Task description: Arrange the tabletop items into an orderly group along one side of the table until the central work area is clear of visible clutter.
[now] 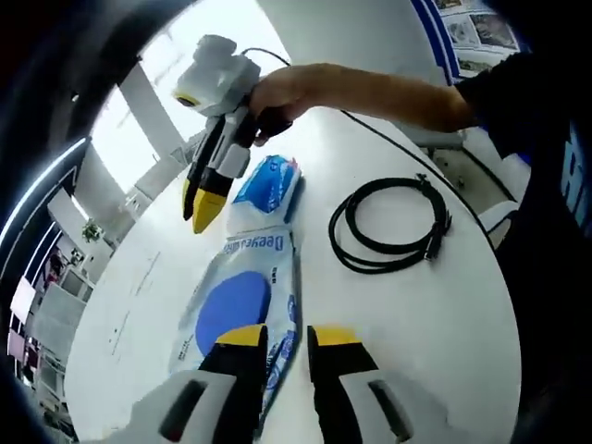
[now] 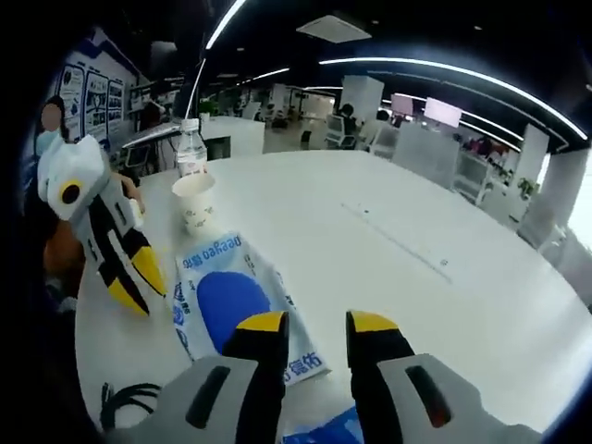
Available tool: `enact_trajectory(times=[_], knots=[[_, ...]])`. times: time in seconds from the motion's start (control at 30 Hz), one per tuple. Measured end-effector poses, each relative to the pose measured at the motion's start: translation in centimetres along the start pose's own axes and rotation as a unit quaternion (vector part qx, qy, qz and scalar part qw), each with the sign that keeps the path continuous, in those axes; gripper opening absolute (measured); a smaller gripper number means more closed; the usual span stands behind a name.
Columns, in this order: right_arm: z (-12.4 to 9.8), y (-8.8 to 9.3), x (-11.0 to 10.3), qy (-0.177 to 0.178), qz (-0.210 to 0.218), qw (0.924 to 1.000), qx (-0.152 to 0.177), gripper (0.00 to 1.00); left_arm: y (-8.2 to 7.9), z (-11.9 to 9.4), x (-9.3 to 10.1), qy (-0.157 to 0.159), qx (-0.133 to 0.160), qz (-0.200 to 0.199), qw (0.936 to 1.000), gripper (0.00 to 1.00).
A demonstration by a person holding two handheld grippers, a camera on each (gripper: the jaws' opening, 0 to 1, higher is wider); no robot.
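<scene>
In the left gripper view the left gripper shows its two yellow-tipped jaws a narrow gap apart, holding nothing, hovering over the near end of a white and blue pack that lies flat on the white table. Just beyond that pack lies a smaller blue pouch, its near end touching or overlapping the pack's far end. To the right of both, apart from them, a black cable lies coiled in a loose ring. The right gripper comes in from above, tilted down, its yellow tips close together and nothing between them, hanging just left of the pouch. A hand grips its handle, the bare forearm stretching off to the right.

In the right gripper view the right gripper has its jaws narrowly parted and empty, above the pack. A blue bit of the pouch peeks out below the jaws. Past the pack stand a paper cup and, behind it, a water bottle, both upright near the far left rim. The left gripper points down at the left, beside the pack. The cable shows at the lower left edge
</scene>
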State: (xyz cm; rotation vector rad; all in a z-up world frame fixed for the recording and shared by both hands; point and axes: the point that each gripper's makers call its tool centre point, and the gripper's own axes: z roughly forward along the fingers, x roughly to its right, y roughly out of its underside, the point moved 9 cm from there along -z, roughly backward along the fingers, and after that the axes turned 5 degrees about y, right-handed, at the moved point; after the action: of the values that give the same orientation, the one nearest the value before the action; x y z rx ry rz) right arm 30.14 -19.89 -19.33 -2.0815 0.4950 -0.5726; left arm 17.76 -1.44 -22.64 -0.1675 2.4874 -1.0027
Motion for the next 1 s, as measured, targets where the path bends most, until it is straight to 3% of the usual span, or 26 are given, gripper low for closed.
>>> enact_trajectory(times=[0.07, 0.13, 0.27, 0.47, 0.53, 0.73, 0.87, 1.0], knots=[[-1.2, -0.6, 0.1, 0.009, -0.002, 0.9998, 0.016, 0.26, -0.7, -0.3, 0.1, -0.016, 0.002, 0.005, 0.9998, 0.29], [-2.5, -0.3, -1.5, 0.019, 0.001, 0.9994, 0.028, 0.32, -1.2, -0.6, -0.2, -0.024, 0.006, 0.006, 0.9997, 0.32], [-3.6, -1.1, -1.2, 0.031, -0.004, 0.9986, 0.042, 0.44, -1.7, -0.9, -0.2, -0.028, 0.024, 0.005, 0.9993, 0.45], [-3.8, -1.3, -1.5, 0.044, -0.001, 0.998, 0.044, 0.67, -1.9, -1.5, -0.7, -0.044, 0.039, -0.011, 0.9982, 0.6], [-3.8, -1.5, -1.5, 0.044, -0.008, 0.9981, 0.043, 0.71, -1.9, -1.7, -0.7, -0.039, 0.048, -0.018, 0.9979, 0.63], [-3.9, -1.8, -2.1, 0.054, -0.003, 0.9969, 0.057, 0.98, -1.6, -1.8, -1.1, -0.055, 0.051, -0.04, 0.9964, 0.87], [-4.1, -1.8, -2.4, 0.06, 0.001, 0.9965, 0.059, 1.0, -1.5, -2.1, -1.7, -0.078, 0.074, -0.091, 0.9901, 1.0], [-4.1, -1.7, -2.2, 0.064, 0.002, 0.9963, 0.057, 1.0, -1.1, -2.2, -2.0, -0.076, 0.067, -0.111, 0.9886, 1.0]])
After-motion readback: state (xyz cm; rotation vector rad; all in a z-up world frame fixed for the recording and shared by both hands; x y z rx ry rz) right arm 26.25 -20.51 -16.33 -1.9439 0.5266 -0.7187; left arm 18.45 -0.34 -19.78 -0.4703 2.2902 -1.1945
